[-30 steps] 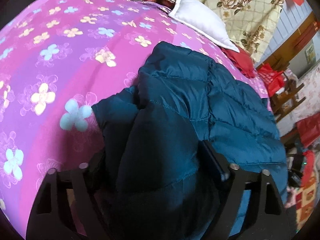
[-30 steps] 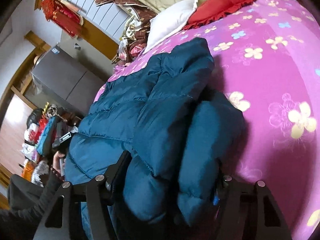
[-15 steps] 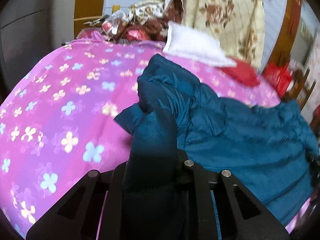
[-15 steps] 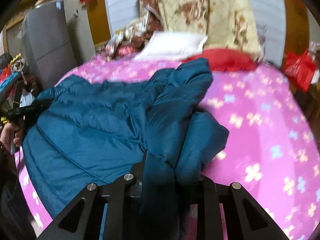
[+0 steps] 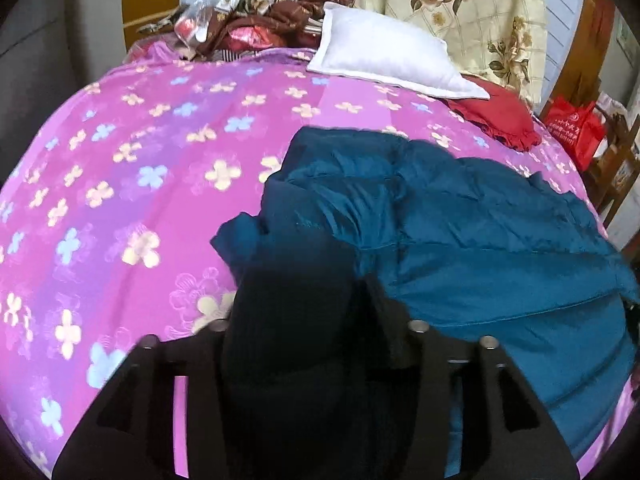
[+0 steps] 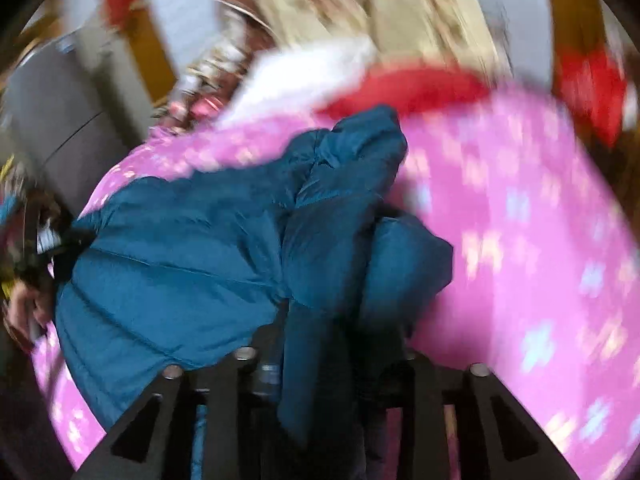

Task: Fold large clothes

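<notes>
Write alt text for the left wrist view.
The left gripper, its jaws just reopened partway, has a dark fold of a teal puffer jacket between its fingers. The jacket lies on a pink floral bedspread, with a white pillow beyond it.

Both grippers point steeply down. The left gripper [image 5: 300, 320] has jaws that have just been opening — a fold of the jacket [image 5: 480, 240] sits between them. The right gripper [image 6: 332, 344] likewise — jaws just opening, jacket cloth between them.
</notes>
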